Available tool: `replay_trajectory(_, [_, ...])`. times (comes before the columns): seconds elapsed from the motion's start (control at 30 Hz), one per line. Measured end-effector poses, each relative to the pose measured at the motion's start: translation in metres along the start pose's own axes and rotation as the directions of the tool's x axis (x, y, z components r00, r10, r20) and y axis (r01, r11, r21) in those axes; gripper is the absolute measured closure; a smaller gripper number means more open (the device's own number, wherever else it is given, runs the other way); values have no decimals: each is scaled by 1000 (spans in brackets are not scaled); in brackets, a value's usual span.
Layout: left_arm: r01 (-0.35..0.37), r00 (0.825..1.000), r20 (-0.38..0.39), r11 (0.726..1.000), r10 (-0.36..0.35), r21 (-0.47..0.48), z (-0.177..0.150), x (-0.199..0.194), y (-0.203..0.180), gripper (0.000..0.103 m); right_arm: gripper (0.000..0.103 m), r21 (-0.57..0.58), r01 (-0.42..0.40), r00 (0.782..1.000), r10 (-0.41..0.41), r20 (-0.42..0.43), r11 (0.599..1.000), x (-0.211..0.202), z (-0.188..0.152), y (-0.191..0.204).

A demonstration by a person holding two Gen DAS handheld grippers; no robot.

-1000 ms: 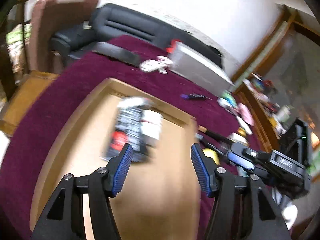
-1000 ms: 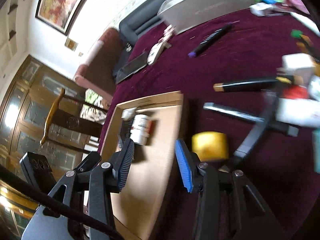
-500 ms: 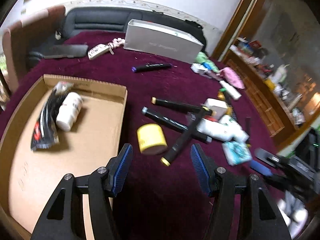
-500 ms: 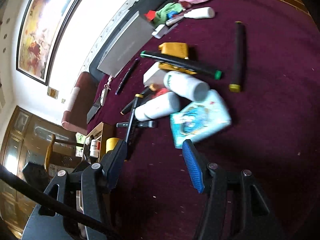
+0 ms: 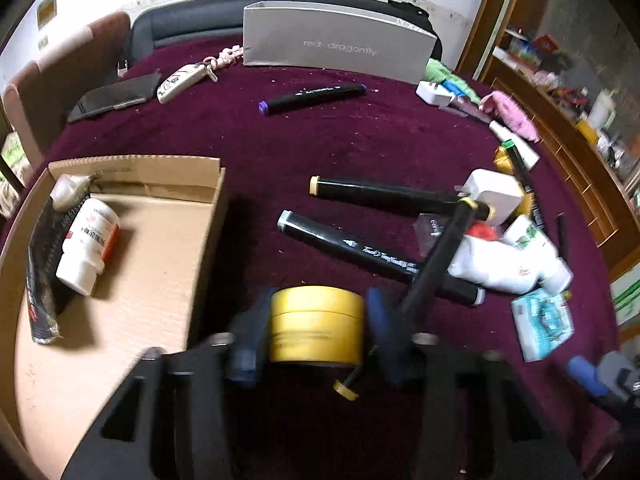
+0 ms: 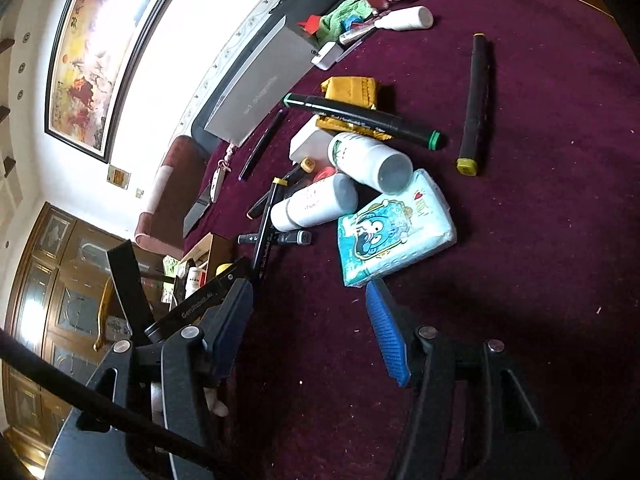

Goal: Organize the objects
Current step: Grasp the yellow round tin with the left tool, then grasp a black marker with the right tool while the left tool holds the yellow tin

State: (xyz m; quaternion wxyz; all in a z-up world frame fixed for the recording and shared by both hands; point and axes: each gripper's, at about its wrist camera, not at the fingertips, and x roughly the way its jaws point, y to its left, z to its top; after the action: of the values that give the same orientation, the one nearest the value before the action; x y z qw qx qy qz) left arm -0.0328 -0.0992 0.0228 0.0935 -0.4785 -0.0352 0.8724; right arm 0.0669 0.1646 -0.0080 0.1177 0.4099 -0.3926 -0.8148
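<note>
A yellow tape roll (image 5: 316,324) stands on the maroon cloth between the blurred blue pads of my left gripper (image 5: 316,332), which is open around it with small gaps on both sides. To its left is a cardboard tray (image 5: 176,240) holding a white pill bottle (image 5: 88,246) and a black packet (image 5: 42,268). Black markers (image 5: 376,254) lie to its right. My right gripper (image 6: 308,328) is open and empty just in front of a blue tissue pack (image 6: 394,228) and two white bottles (image 6: 314,206).
A grey box (image 5: 336,46), a phone (image 5: 114,96), a key fob (image 5: 180,80) and a purple-capped marker (image 5: 312,98) lie at the back. White bottles and a tissue pack (image 5: 544,320) are heaped at the right. A lone marker (image 6: 476,104) lies far right.
My left gripper has swung from over the tray to the right and moved forward, so the yellow tape roll now stands between its pads. My right gripper has moved closer to the tissue pack.
</note>
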Motion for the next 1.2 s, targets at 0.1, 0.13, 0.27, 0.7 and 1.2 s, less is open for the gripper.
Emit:
replay_trajectory(0.1, [79, 997, 18, 996, -79, -33, -5, -13, 7, 69, 45, -7, 5, 1000, -5, -12, 1000, 6, -1, 4])
replay_trajectory(0.13, [94, 995, 24, 995, -94, -36, -7, -17, 9, 69, 45, -10, 8, 1000, -8, -19, 1000, 9, -2, 6])
replay_trajectory(0.27, [152, 988, 22, 986, -151, -62, -18, -28, 17, 69, 45, -28, 19, 998, -20, -61, 999, 27, -5, 18])
replay_trajectory(0.7, [165, 986, 14, 985, -166, 42, -50, -48, 9, 66, 45, -155, 141, 977, -162, -138, 978, 117, 4, 77])
replay_trajectory(1.2, [43, 994, 100, 993, -54, 110, -60, -47, -7, 69, 89, -170, 193, 961, -221, -164, 966, 128, 13, 70])
